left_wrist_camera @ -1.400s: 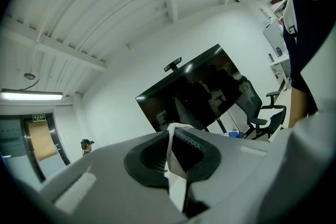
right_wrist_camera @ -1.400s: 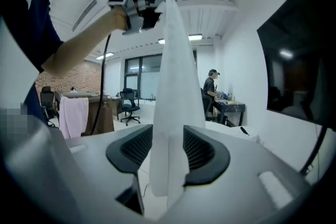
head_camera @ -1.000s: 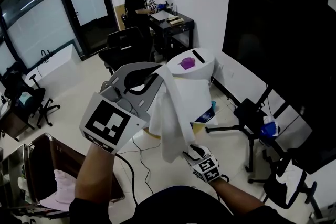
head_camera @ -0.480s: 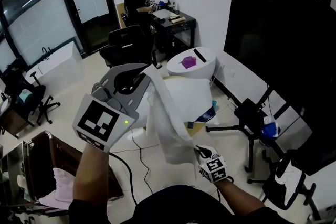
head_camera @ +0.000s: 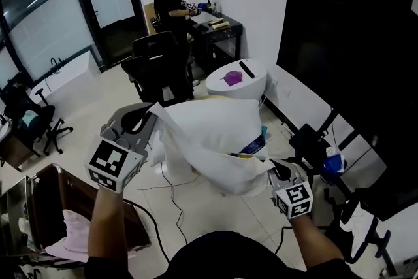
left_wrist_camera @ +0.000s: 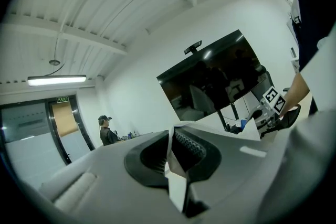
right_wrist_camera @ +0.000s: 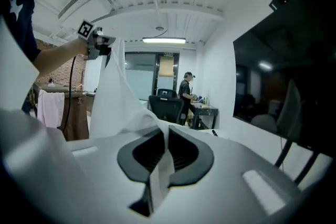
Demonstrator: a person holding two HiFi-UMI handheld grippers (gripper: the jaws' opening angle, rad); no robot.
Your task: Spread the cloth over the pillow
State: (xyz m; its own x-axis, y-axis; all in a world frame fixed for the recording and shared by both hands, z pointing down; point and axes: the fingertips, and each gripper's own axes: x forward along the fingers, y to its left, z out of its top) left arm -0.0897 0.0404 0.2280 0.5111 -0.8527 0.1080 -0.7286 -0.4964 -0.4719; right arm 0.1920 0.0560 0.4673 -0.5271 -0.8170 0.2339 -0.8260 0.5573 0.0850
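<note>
between the two grippers, what do you log? (r.)
white cloth [head_camera: 209, 134], pulled out into a broad sheet in the air at mid-frame of the head view, sagging a little along its near edge. whatever lies under it is hidden. (m.)
left gripper [head_camera: 147, 117]? (r.)
at the cloth's left corner. its own view shows the jaws closed together with a folded strip of the cloth pinched between the ribbed pads. (m.)
right gripper [head_camera: 273, 172]? (r.)
lower and nearer, at the right corner. jaws likewise pressed together on a thin edge of the cloth; from there the fabric rises away toward the other hand. (m.)
surroundings? (r.)
round white table [head_camera: 251, 85] just beyond the cloth, a purple object [head_camera: 233, 78] on top. black office chair [head_camera: 157, 68] behind the left corner. large dark screen [head_camera: 353, 42] along the right wall. a person [head_camera: 168, 0] stands at a desk [head_camera: 219, 26] at the far end, well apart. (m.)
</note>
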